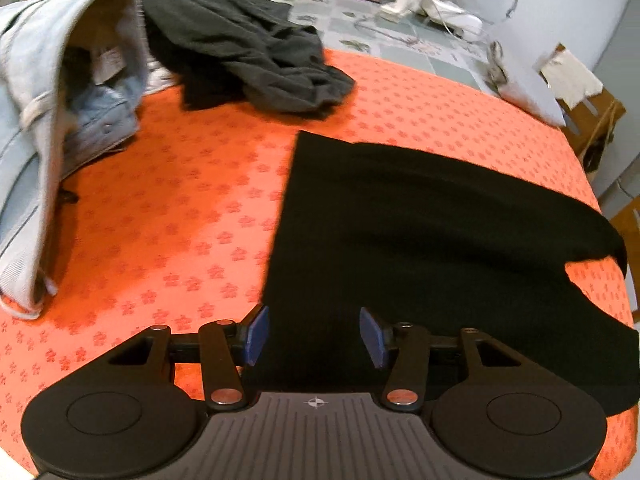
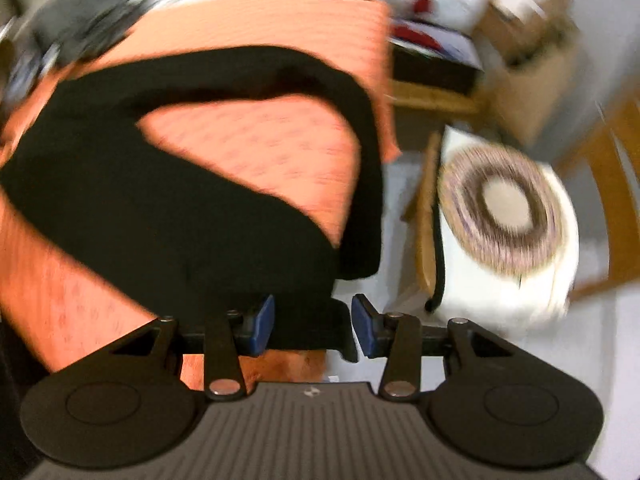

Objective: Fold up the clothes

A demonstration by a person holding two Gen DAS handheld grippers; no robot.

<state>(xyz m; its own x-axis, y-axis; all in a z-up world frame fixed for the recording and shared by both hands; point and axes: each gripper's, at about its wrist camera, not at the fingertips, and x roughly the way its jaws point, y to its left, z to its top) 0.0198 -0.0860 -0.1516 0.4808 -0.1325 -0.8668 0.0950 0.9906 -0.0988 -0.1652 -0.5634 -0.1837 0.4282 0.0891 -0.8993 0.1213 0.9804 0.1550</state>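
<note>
Three garments lie on one orange flower-patterned tablecloth (image 1: 192,208): one black garment (image 1: 420,232) spread flat, one dark grey garment (image 1: 248,52) crumpled, and one pair of light blue jeans (image 1: 52,120). Two grippers show, one left gripper (image 1: 314,334) and one right gripper (image 2: 313,330).

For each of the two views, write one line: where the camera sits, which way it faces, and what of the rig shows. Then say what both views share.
Left wrist: sits on the left gripper, tilted down over the orange cloth; sees black garment, jeans, grey garment; open jaws show.
Right wrist: sits on the right gripper, tilted down at the table's edge; blurred; black garment lies between its jaws.
Shared: black garment, orange cloth.
</note>
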